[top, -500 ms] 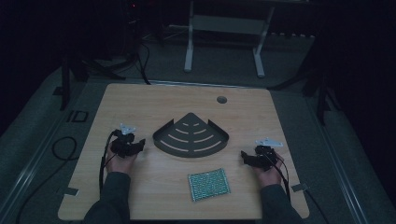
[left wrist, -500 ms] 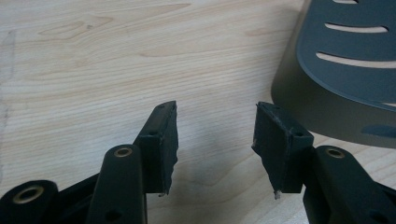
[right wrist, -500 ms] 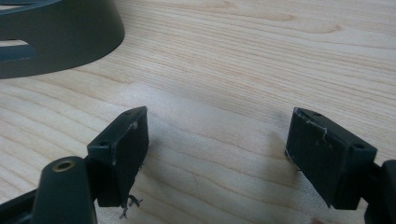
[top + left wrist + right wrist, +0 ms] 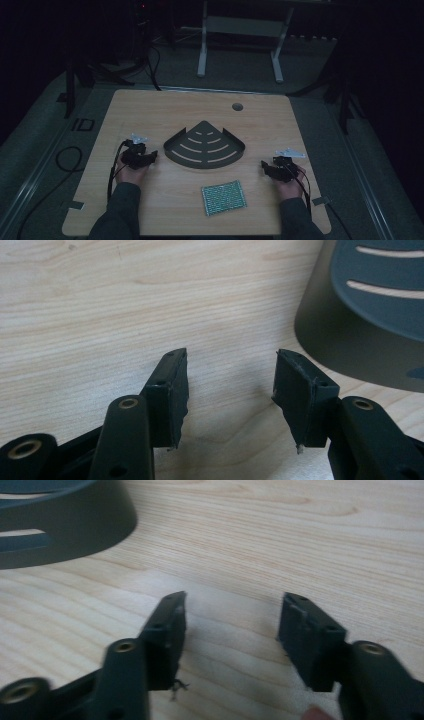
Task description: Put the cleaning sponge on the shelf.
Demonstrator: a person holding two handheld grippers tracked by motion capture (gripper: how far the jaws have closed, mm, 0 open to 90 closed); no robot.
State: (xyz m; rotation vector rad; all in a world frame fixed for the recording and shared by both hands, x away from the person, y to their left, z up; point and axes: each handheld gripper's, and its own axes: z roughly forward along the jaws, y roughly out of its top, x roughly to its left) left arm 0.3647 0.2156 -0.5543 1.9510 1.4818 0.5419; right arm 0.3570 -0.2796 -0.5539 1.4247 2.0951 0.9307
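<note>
Two grippers flanked a dark fan-shaped corner shelf tray (image 4: 205, 146) at mid-table, slotted floor up, rim raised, point turned to the far edge. Lay flat on the pale wooden table (image 4: 150, 110), untouched by either tool. Left gripper (image 4: 148, 156) just beside the tray's left curved corner, jaws aimed at it, spread apart with bare wood between the pads (image 4: 175, 390); nothing gripped. Same tray (image 4: 360, 315) seen close at upper right of the left gripper view, its dark wall near the right jaw but apart from it. Right gripper (image 4: 266, 169) off the tray's right corner, a little farther away, jaws likewise spread wide over bare wood, empty between the pads (image 4: 167, 635). Tray rim (image 4: 65, 520) caught at upper left of the right gripper view, well clear of the jaws. Nearer the person, between both forearms, a green-and-white checked cloth (image 4: 224, 197), lying flat and slightly askew. Farther back, a round cable hole (image 4: 237, 106) in the tabletop.
</note>
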